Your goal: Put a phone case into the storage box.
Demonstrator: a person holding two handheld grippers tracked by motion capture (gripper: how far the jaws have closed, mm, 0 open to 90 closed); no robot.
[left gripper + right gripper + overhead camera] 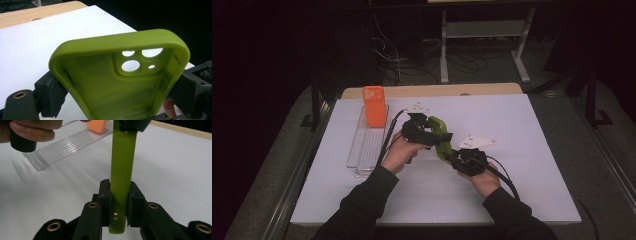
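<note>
Right gripper view: right claw [119, 202] clamps the thin side edge of the green phone case [122, 170], pads pressing on both faces, near the case's bottom end with the small port holes. Case stands up and away from this claw, lifted off the worktop [175, 165].

Left gripper view: left claw [120, 97] brackets the case [112, 82] across its width near the camera-cutout end, hollow side facing the camera. Pads sit at both long rims; the near rim looks bent in a little, so I read it as gripping the case, though full pad contact on the far side is hard to tell.

High view: case [439, 134] hangs between left claw [424, 131] and right claw [457, 157], both hands close together over the middle of the worktop.

Handling, as a judgement: soft rubbery shell, light, flexes easily, not fragile, not slippery. Best held on the side rims, not the thin back panel; too much squeeze will fold it.

Out from the left claw: clear ribbed plastic tray [367, 145] just beside its hand, with an orange phone case [374, 106] standing at its far end. White sheet covers the worktop [522, 165], wood edge beyond it. Room is dark, with cables and a white stand frame [484, 35] on the floor behind.
</note>
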